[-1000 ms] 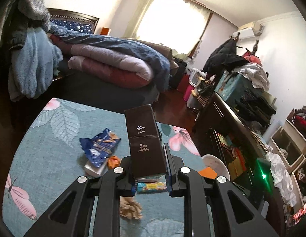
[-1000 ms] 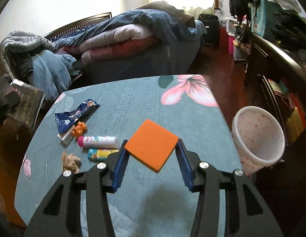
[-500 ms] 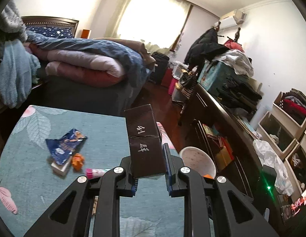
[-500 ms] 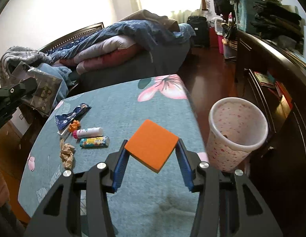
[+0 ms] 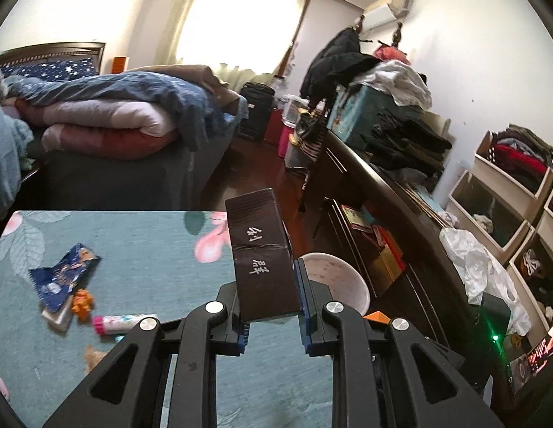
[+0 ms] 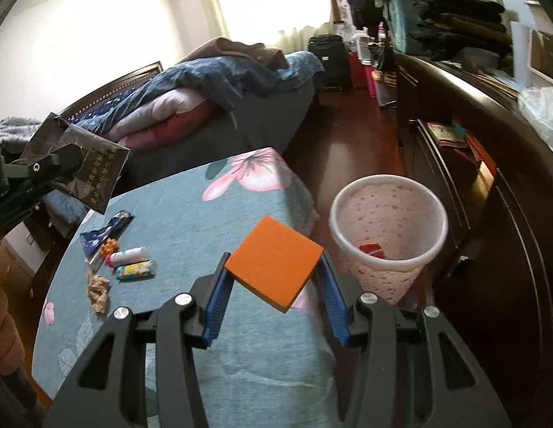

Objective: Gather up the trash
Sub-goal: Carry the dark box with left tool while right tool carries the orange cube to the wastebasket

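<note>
My left gripper [image 5: 271,306] is shut on a dark brown carton [image 5: 264,256] with white characters, held above the teal table; it also shows in the right wrist view [image 6: 87,171]. My right gripper [image 6: 274,285] is shut on an orange sticky-note pad [image 6: 274,262] near the table's right edge. A white speckled trash bin [image 6: 389,249] stands on the floor just right of the table, with a red scrap inside; it also shows in the left wrist view [image 5: 339,281]. On the table lie a blue snack wrapper [image 5: 62,274], a pink-capped tube [image 6: 128,256], a colourful wrapper [image 6: 137,270] and crumpled paper [image 6: 98,290].
The table wears a teal floral cloth [image 6: 191,221]. A bed with piled quilts [image 5: 108,121] stands behind it. A long dark dresser [image 5: 383,214] with stacked clothes runs along the right wall, past the bin. Wooden floor [image 6: 348,149] lies between bed and dresser.
Both grippers have swung to the right toward the bin, each holding its item. The bin now looks larger and closer in both views.
</note>
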The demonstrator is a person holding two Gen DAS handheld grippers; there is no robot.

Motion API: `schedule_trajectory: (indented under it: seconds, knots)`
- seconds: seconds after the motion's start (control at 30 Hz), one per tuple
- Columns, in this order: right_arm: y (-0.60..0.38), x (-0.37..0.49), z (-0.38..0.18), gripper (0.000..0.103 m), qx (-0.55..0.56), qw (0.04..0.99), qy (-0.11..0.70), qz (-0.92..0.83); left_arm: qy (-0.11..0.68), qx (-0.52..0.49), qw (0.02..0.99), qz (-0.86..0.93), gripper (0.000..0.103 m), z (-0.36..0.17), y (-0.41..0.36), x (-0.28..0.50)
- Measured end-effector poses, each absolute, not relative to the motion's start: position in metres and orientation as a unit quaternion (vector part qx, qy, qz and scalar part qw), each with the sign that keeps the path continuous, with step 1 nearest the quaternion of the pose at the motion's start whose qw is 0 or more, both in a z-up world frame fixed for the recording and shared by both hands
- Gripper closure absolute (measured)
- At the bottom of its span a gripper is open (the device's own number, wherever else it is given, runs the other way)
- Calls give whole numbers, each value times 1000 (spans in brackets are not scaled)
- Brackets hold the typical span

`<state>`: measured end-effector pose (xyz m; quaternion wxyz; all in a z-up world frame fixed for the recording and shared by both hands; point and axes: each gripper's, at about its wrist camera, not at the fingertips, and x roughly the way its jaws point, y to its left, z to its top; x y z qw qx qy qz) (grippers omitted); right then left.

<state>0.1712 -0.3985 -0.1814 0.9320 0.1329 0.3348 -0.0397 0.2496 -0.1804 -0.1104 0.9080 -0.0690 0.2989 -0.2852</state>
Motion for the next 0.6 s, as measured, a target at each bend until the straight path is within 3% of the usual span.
schedule_trajectory:
  seconds: [0.6]
  knots:
    - [-492, 168, -201, 55, 163, 926, 319, -119, 311, -6, 885, -347, 81, -125, -302, 275]
